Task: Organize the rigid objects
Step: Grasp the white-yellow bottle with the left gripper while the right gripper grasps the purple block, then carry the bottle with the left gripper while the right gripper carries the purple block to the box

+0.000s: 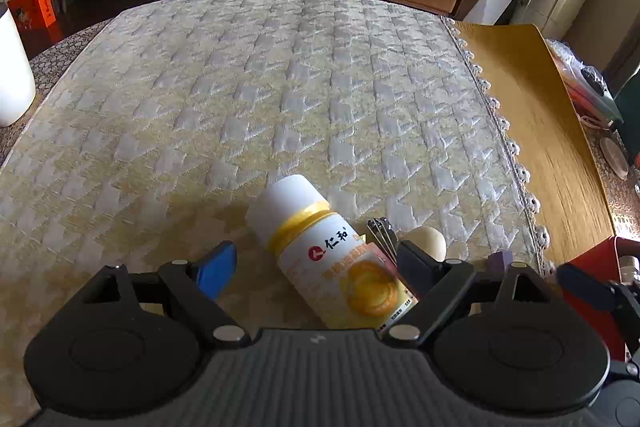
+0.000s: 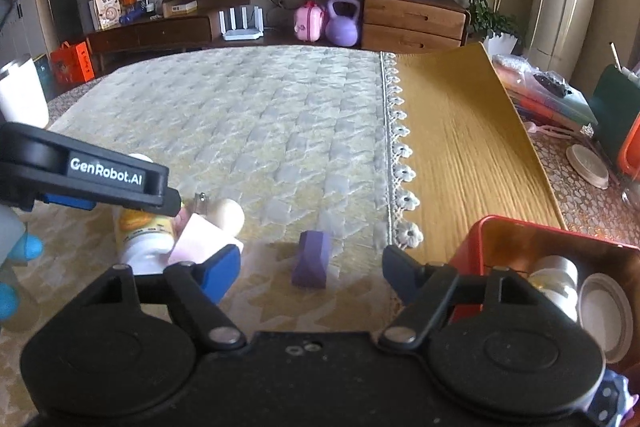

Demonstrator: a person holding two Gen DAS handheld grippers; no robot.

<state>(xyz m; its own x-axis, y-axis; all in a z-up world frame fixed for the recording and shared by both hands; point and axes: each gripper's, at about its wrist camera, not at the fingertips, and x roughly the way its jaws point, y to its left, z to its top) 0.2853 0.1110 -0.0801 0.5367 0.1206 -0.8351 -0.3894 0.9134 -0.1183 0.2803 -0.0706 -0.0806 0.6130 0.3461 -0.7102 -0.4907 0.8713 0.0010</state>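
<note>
Left wrist view: left gripper (image 1: pixel 316 265) spread wide around a white supplement bottle (image 1: pixel 332 255) lying on its side; pads apart from it.
Beside bottle: nail clippers (image 1: pixel 382 235), cream egg-shaped object (image 1: pixel 430 241).
Right wrist view: right gripper (image 2: pixel 312 267) open, purple block (image 2: pixel 312 259) between its jaws, untouched.
Container: red tin (image 2: pixel 520 239), right of the block, holding jars.
Surface: quilted cream cloth (image 2: pixel 260 131), lace-edged, beside a yellow mat (image 2: pixel 460 147).
Room: wooden sideboard (image 2: pixel 412 23), purple kettlebell (image 2: pixel 342 23), router (image 2: pixel 242 25), plants.
</note>
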